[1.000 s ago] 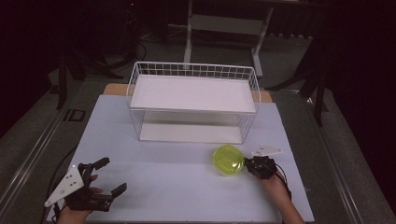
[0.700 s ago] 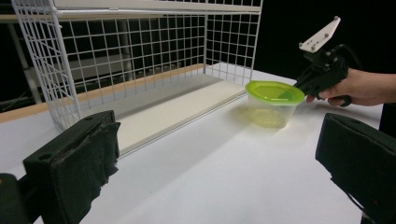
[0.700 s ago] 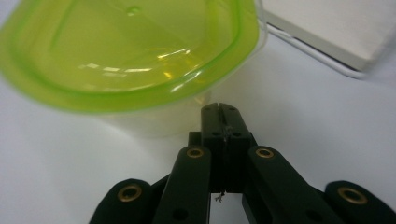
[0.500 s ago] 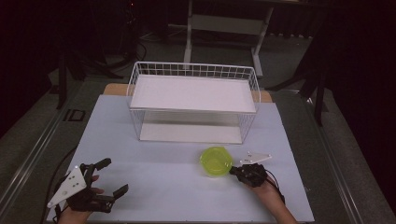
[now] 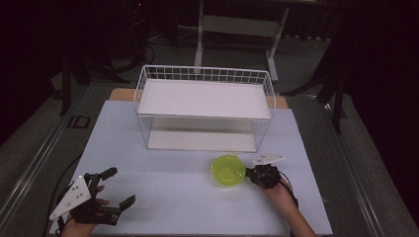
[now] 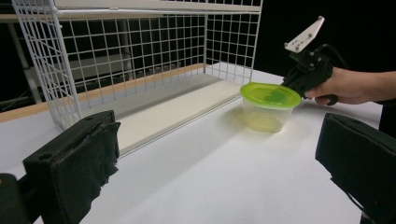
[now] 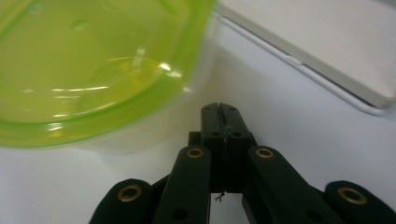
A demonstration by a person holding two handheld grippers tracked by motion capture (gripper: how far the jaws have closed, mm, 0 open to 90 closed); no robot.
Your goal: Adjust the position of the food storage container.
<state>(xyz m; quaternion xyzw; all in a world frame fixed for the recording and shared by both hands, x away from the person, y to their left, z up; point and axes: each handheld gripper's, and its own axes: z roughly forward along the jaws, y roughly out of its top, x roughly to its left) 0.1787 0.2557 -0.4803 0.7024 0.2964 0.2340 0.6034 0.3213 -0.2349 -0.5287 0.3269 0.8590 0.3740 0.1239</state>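
A clear tub with a lime-green lid stands on the white table in front of the wire rack. My right gripper is shut, and its tips sit at the tub's right side just under the lid's rim. In the right gripper view the jaws are pressed together with nothing between them, and the green lid lies up and to the left. The left gripper view shows the tub and the right gripper beside it. My left gripper rests open near the table's front left corner, empty.
A white wire rack with a white shelf board on top and another below stands at the middle back of the table; its mesh is near the tub. Dark floor and stand legs surround the table.
The tub and my right gripper have moved together leftward and slightly toward the person. My left gripper has stayed about where it was, open.
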